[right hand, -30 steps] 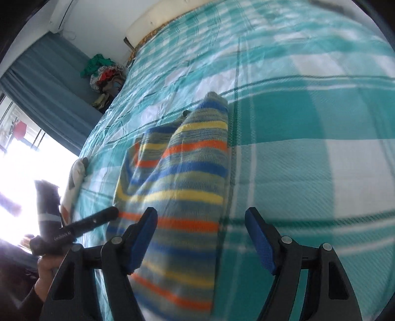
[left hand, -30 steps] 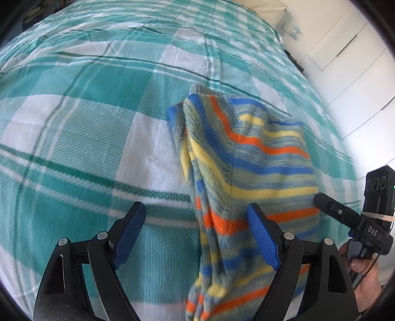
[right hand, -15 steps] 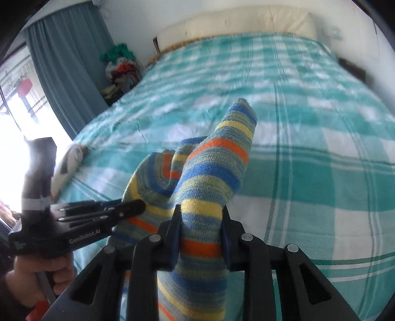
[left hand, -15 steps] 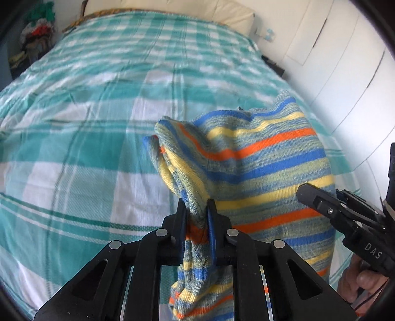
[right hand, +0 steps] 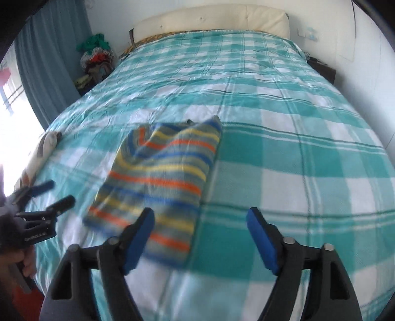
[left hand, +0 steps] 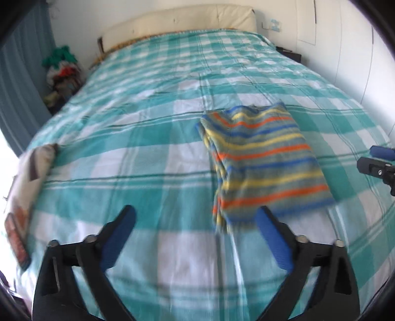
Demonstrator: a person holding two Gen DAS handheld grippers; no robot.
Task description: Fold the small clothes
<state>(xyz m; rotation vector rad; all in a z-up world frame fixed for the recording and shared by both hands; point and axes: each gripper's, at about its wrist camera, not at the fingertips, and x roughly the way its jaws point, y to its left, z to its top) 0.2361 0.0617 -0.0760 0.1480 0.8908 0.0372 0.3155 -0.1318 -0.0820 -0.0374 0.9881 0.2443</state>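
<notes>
A small striped knit garment (left hand: 264, 160), grey with blue, yellow and orange bands, lies folded flat on the bed; it also shows in the right wrist view (right hand: 163, 182). My left gripper (left hand: 197, 234) is open and empty, held above the bed just short of the garment's near edge. My right gripper (right hand: 201, 237) is open and empty, its left finger over the garment's near right corner. Each gripper shows at the edge of the other's view: the right one (left hand: 377, 161), the left one (right hand: 47, 195).
The bed has a teal and white checked cover (left hand: 148, 123) and a cream headboard (left hand: 182, 19). Another light garment (left hand: 29, 172) lies at the bed's left edge. A pile of clothes (left hand: 63, 71) sits by the blue curtain. White cupboards (left hand: 358, 49) stand on the right.
Both grippers closed on the garment's near edge, lifted it, then let go and drew back. The garment now lies flat on the bed and both grippers are open.
</notes>
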